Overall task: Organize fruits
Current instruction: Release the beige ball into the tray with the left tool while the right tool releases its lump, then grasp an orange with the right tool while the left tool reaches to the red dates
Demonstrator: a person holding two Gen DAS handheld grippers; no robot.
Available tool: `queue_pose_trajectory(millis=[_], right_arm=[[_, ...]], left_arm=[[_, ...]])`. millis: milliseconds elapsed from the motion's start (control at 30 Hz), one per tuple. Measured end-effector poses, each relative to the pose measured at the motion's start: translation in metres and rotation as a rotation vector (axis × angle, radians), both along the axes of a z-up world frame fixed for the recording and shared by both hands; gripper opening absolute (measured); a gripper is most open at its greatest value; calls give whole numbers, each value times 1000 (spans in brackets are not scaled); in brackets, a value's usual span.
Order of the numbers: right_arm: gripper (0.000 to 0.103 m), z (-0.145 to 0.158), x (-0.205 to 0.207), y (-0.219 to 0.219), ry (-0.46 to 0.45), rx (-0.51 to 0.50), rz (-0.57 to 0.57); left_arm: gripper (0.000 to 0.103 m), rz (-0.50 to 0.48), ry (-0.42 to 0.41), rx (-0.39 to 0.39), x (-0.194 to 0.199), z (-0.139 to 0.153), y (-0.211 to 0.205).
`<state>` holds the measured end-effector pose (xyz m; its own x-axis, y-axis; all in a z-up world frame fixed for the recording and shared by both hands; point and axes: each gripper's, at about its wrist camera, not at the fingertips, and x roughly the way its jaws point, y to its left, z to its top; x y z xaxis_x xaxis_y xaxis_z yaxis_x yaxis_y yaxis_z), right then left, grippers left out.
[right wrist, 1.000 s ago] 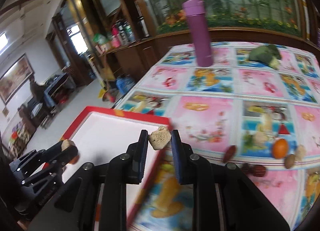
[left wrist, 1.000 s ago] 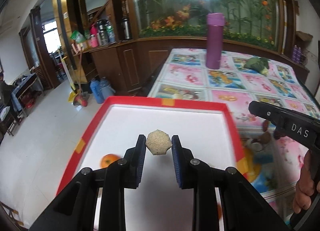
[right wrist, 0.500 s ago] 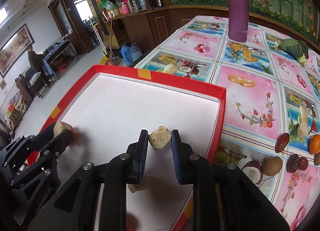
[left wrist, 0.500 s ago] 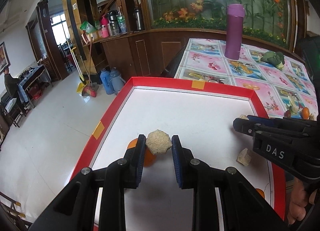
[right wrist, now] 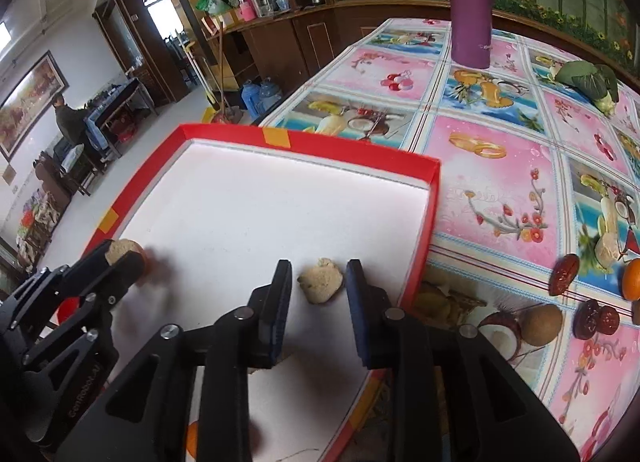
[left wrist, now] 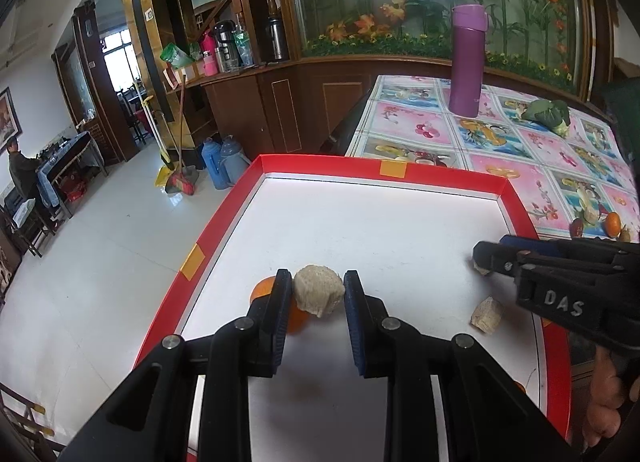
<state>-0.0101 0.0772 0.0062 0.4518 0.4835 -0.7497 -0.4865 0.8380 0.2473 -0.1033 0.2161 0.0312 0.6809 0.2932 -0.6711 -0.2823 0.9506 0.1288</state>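
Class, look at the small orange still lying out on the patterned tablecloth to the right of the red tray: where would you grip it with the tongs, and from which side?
Grip the orange across its widest middle, coming down from above. It is round, so off-centre fingers would likely slip. A dark red fruit lies close on its left, which crowds a sideways approach.

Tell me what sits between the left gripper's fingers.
A rough beige chunk, pinched by the left gripper above the red tray; the left wrist view shows it.

- Red-rimmed white cardboard tray (right wrist: 434,182) lies on the fruit-print tablecloth (right wrist: 500,166), at its left edge.
- Tall purple plastic flask (right wrist: 469,2) stands behind the tray.
- Small brown dried fruits (right wrist: 564,274) lie right of the tray.
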Motion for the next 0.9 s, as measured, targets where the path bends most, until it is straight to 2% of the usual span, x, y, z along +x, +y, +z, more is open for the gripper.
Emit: queue_pose_trajectory(millis=[67,167,267,333,433,500,600,767,900], right_arm=[[44,5,-1,-8,-18,25,-14],[44,14,-2,-27,-54,72,-41],[45,20,-1,-47,-91,76,-81],[45,22,0,-62,-101,87,-98],[45,24,4,-96,-112,119,-146],[45,25,8,-124,-121,129,-193],[45,23,13,-177,-114,144,-289],[45,19,15,-262,-104,167,-440],[44,14,15,-297,-86,145,-465]], left_arm=[[29,-1,4,0,0,0,-1],[33,2,12,0,2,1,-3],[43,-2,14,2,2,3,-7],[55,-2,10,11,3,6,-12],[65,-6,-2,18,3,12,-20],[65,-20,-6,18,5,16,-28],[71,-57,-5,22,9,19,-42],[72,-136,18,23,20,20,-76],[72,-217,32,50,30,22,-111]])
